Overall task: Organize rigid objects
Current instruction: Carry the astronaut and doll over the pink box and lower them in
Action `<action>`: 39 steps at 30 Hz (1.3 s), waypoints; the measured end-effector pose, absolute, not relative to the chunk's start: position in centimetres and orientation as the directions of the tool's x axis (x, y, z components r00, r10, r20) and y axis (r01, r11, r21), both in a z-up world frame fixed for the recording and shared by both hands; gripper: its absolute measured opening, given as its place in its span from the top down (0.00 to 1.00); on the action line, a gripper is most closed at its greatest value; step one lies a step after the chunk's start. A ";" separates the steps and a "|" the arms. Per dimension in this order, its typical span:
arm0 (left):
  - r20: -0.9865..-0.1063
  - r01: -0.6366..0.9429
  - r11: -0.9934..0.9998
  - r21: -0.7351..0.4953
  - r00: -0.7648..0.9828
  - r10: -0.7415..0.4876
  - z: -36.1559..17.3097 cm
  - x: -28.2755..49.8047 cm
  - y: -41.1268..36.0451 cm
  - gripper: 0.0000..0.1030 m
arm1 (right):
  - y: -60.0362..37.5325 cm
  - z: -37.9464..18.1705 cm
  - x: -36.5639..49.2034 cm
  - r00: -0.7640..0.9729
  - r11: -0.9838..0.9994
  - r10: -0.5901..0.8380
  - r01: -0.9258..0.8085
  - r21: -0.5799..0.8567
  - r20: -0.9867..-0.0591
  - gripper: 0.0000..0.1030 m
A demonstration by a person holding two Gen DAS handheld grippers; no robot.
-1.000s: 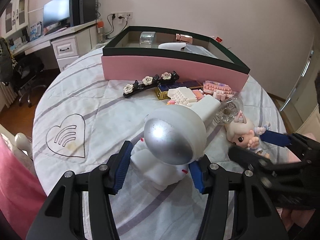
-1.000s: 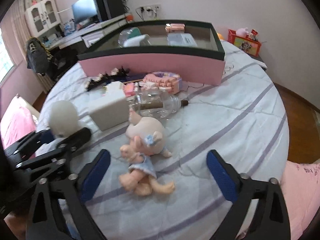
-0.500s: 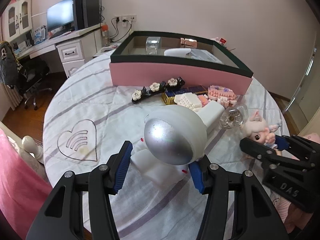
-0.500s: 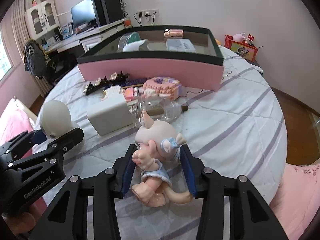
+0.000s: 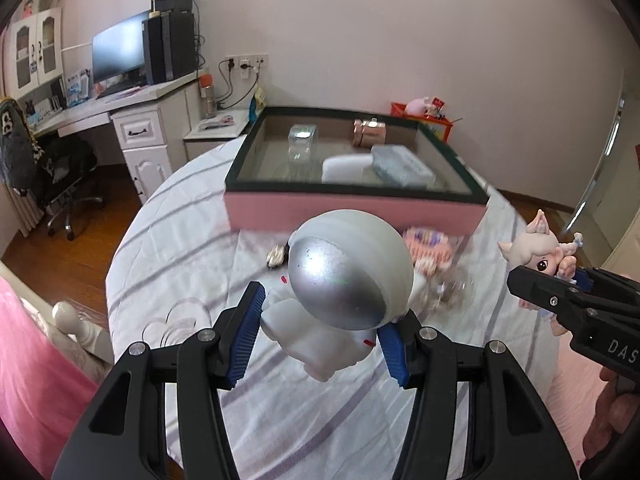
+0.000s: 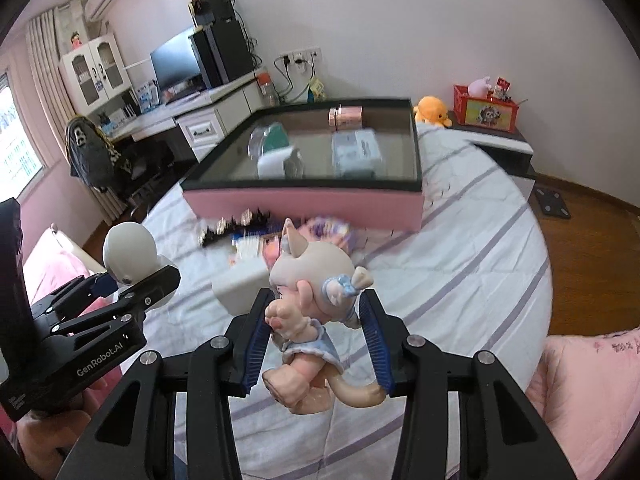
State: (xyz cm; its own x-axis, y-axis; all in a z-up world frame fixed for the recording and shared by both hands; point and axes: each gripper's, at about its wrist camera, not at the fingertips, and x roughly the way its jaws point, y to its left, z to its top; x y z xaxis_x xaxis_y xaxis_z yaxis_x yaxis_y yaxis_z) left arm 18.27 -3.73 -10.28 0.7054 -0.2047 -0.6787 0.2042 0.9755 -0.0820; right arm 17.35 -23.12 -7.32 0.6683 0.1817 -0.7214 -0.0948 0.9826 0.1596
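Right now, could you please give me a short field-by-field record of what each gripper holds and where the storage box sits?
left gripper: shut on the astronaut figure, lifted clear of the bedspread
right gripper: shut on the cat-eared doll, also lifted clear
storage box: pink-sided with a dark rim, open, on the bed beyond both grippers
box contents: a copper-coloured cylinder, a clear container, a white item and a pale flat pack
left on the bed: a white block and small toys, blurred
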 end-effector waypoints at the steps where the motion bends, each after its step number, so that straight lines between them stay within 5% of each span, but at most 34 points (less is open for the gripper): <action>1: -0.675 0.208 0.975 -0.081 0.709 -0.207 -9.8 18.7 -3.8 0.47 | -23.2 -6.9 17.7 0.674 0.983 0.182 -0.098 0.158 -0.716 0.56; 18: -0.637 0.216 0.976 -0.007 0.752 -0.171 -3.9 32.8 -6.6 0.47 | -24.0 -3.1 32.5 0.695 0.984 0.178 -0.127 0.126 -0.696 0.56; 39: -0.754 0.227 0.973 0.029 0.644 -0.128 -9.6 44.4 -10.7 0.44 | -25.4 -9.1 44.4 0.573 0.994 0.109 -0.057 0.093 -0.812 0.55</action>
State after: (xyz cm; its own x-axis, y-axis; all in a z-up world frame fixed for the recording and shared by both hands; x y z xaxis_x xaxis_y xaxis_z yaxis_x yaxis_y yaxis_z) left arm 44.40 -10.72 -9.57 0.6440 -0.1283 -0.7542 0.2274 0.9734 0.0286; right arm 44.36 -25.37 -9.06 0.5734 0.1091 -0.8120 -0.0573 0.9940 0.0931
